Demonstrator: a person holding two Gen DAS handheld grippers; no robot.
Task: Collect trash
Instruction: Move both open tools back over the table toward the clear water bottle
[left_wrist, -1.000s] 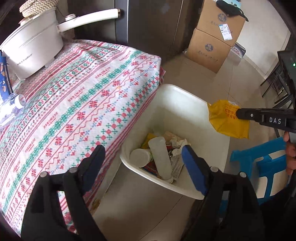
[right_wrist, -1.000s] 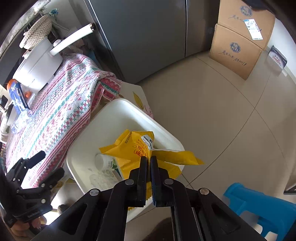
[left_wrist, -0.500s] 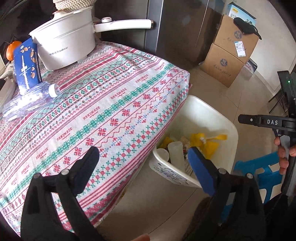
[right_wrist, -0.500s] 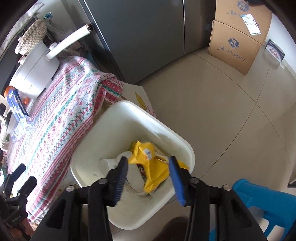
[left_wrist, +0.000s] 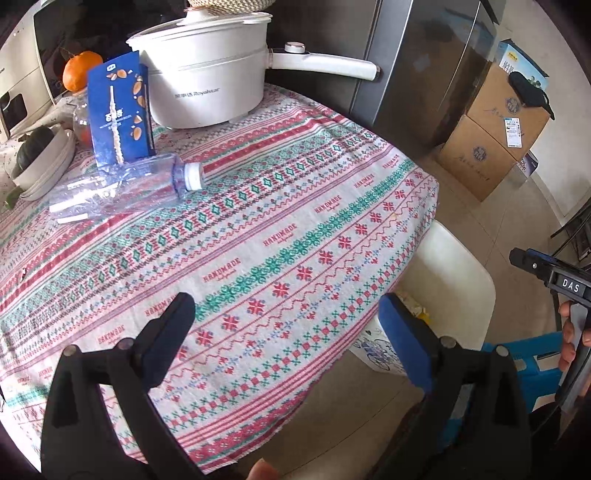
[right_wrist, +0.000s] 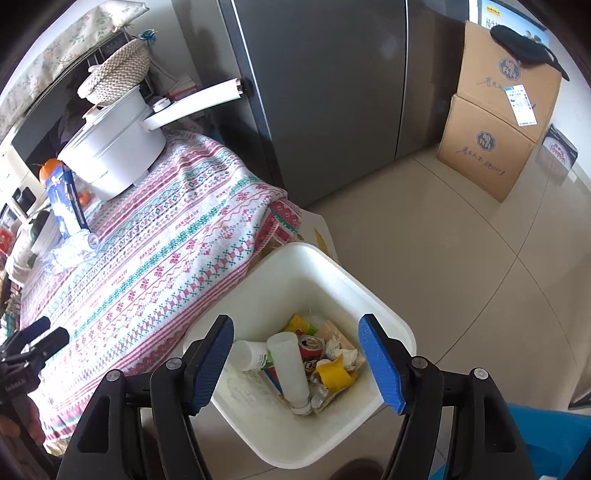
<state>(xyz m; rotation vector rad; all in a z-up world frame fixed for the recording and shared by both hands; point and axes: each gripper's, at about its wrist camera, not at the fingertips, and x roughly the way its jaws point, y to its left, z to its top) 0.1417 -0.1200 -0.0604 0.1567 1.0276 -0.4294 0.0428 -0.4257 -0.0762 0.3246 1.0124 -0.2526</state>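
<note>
A white trash bin (right_wrist: 384, 306) stands on the floor beside the table; it also shows in the left wrist view (left_wrist: 465, 280). It holds a yellow wrapper (right_wrist: 334, 374), white bottles (right_wrist: 288, 365), a red can (right_wrist: 310, 345) and crumpled paper. My right gripper (right_wrist: 297, 363) is open and empty above the bin. My left gripper (left_wrist: 286, 328) is open and empty over the patterned tablecloth (left_wrist: 258, 229). A crushed clear plastic bottle (left_wrist: 122, 188) lies on the cloth at the far left, beside a blue carton (left_wrist: 120, 110).
A white electric pot (left_wrist: 207, 70) with a long handle stands at the table's back. An orange (left_wrist: 79, 70) and a bowl (left_wrist: 40, 162) sit at far left. Cardboard boxes (right_wrist: 495, 129) stand by the grey fridge (right_wrist: 325, 85). A blue stool (left_wrist: 532, 373) is beside the bin.
My right gripper opened and the yellow wrapper dropped into the bin. My left gripper swung left, from over the bin to over the tablecloth.
</note>
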